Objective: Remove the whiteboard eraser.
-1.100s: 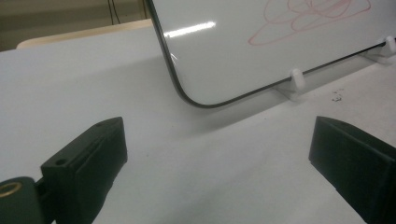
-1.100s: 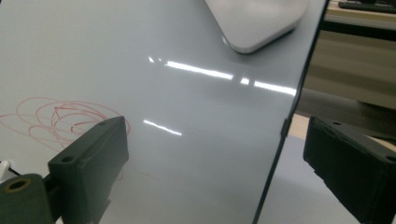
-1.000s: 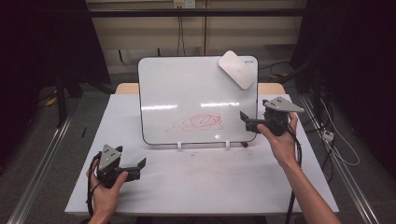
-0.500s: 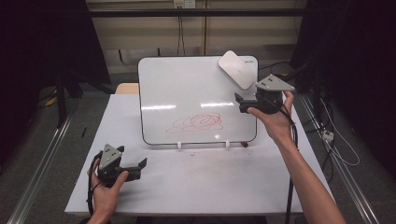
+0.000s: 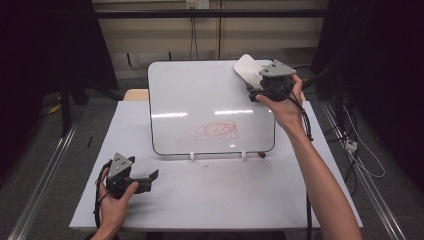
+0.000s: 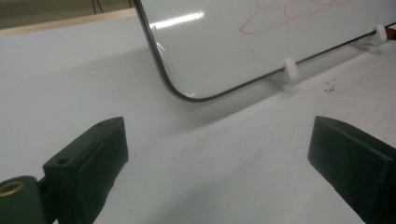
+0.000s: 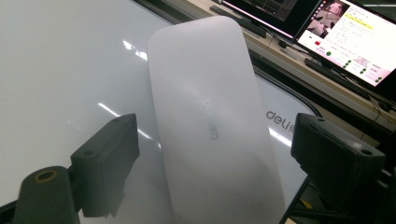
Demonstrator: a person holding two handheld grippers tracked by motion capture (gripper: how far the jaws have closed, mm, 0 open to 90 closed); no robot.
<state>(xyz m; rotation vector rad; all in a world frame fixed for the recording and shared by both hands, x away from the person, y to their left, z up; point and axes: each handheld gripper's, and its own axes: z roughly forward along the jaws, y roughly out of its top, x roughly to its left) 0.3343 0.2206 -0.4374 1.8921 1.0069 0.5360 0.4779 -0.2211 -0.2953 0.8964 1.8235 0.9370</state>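
- Since the earlier frames the right hand-held gripper [image 5: 254, 90] has travelled from beside the lower right edge of the whiteboard [image 5: 200, 100] up to its top right corner; the left hand-held gripper [image 5: 150, 179] has kept its place on the desk [image 5: 225, 200]
- Right jaws have just been closing; the eraser [image 7: 210, 126] lies between them, with a gap visible on each side, so pads not yet pressing on it
- Hidden or unclear: in the high view the right gripper body and hand cover the eraser's [image 5: 246, 67] lower end; in the right gripper view its near end is cut off at the bottom edge. Faint grey lettering on the eraser is too blurred to read
- Eraser: smooth matte white plastic, long rounded oblong, resting on the board's top right corner
- Whiteboard: glossy white, thin dark rim, rounded corners, propped tilted on two small white clips [image 5: 192, 156]; red scribble [image 5: 212, 131] in loops on its lower half
- Desk: flat white, faintly smudged near the clips
- Left hand-held gripper: jaws wide apart, nothing between them, pointing toward the board's lower left corner [image 6: 180, 91], well apart from the eraser
- Screens [image 7: 355, 42] lit beyond the board, seen in the right gripper view
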